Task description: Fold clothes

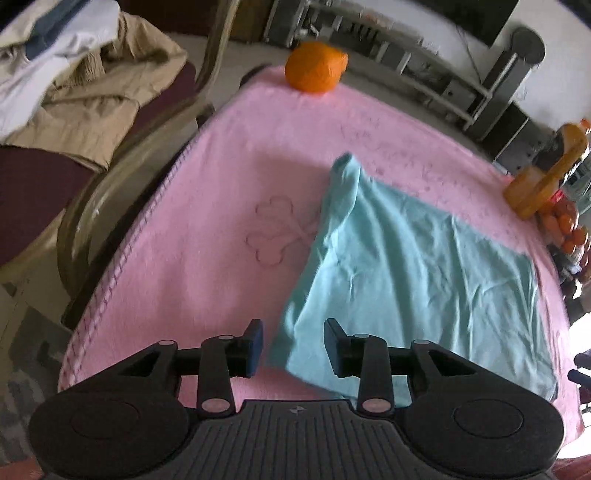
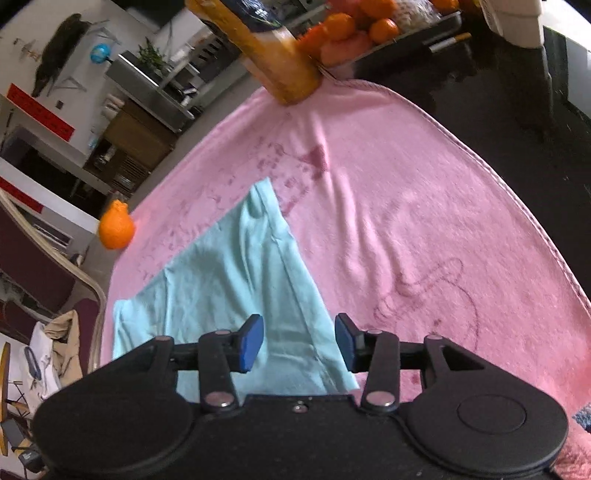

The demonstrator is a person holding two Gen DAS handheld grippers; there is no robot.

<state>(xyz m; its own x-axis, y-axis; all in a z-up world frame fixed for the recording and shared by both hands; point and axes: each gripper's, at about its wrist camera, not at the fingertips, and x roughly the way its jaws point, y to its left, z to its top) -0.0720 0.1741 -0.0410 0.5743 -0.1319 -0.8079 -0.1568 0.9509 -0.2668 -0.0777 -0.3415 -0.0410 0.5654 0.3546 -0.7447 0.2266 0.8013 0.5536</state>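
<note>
A pink towel (image 1: 207, 206) is covering the table and its stitched border is running along the left side, just beside the curved frame of a chair (image 1: 110, 192). On the other side, in the right wrist view, the towel border is meeting a dark tabletop (image 2: 498, 92). The wide pink area to the left of the garment is lying bare, and so is the area to its right in the right wrist view.

The light blue garment (image 1: 406, 266) is lying flat on the towel, nearer to the front edge, with small wrinkles and one narrow corner pointing away toward the far side. Its near corner is lying between the fingers of the left gripper (image 1: 293, 345), whose jaws are standing spread and are not pinching the cloth. The right gripper (image 2: 299, 341) is also standing spread, over the other near part of the garment, and nothing is being held.

One garment is lying on the towel. One single orange (image 1: 316, 66) is sitting at the far border. One orange bottle (image 2: 269, 48) is standing at the towel's corner, beside a heap of small oranges (image 2: 351, 26) that I cannot count. A pile of clothes (image 1: 74, 85) is resting on the chair.
</note>
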